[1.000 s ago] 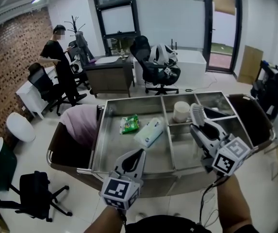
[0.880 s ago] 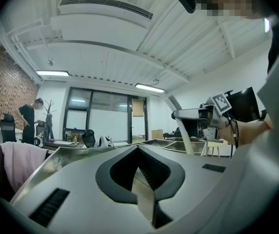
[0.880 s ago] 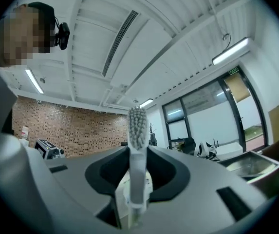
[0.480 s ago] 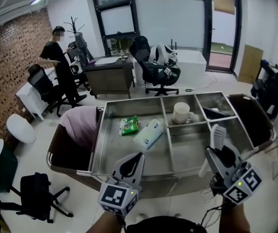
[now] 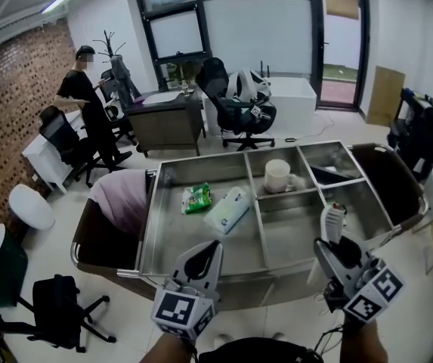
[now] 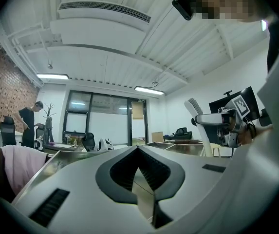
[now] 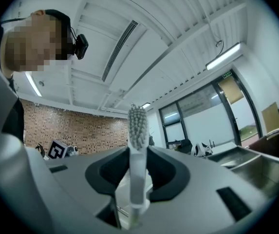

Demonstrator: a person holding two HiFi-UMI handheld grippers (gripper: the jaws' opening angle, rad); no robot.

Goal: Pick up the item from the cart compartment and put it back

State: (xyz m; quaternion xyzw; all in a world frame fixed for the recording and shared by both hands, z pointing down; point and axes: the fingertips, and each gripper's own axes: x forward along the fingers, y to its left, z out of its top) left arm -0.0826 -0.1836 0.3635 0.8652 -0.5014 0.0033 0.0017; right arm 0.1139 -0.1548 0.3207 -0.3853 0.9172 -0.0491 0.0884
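Note:
A white brush [image 5: 332,219] with grey bristles stands upright in my right gripper [image 5: 329,244], whose jaws are shut on its handle. That gripper hovers at the steel cart's [image 5: 201,169] near right corner, above the front right compartment. In the right gripper view the brush [image 7: 138,145] rises straight up between the pads of my right gripper [image 7: 138,179]. My left gripper [image 5: 210,246] hangs at the cart's front edge, shut and empty. The left gripper view shows my left gripper [image 6: 139,167] with closed tips and the brush [image 6: 197,116] off to the right.
In the cart lie a green packet [image 5: 196,198], a tissue pack [image 5: 227,209] and a white cup [image 5: 277,175]. A pink cloth bag [image 5: 122,199] hangs at its left end, a dark bag [image 5: 390,176] at its right. A person [image 5: 88,104], desks and office chairs stand behind.
My right gripper has drawn back from over the cart's right compartments toward the front right corner, brush still in it and now upright. The left gripper has stayed put.

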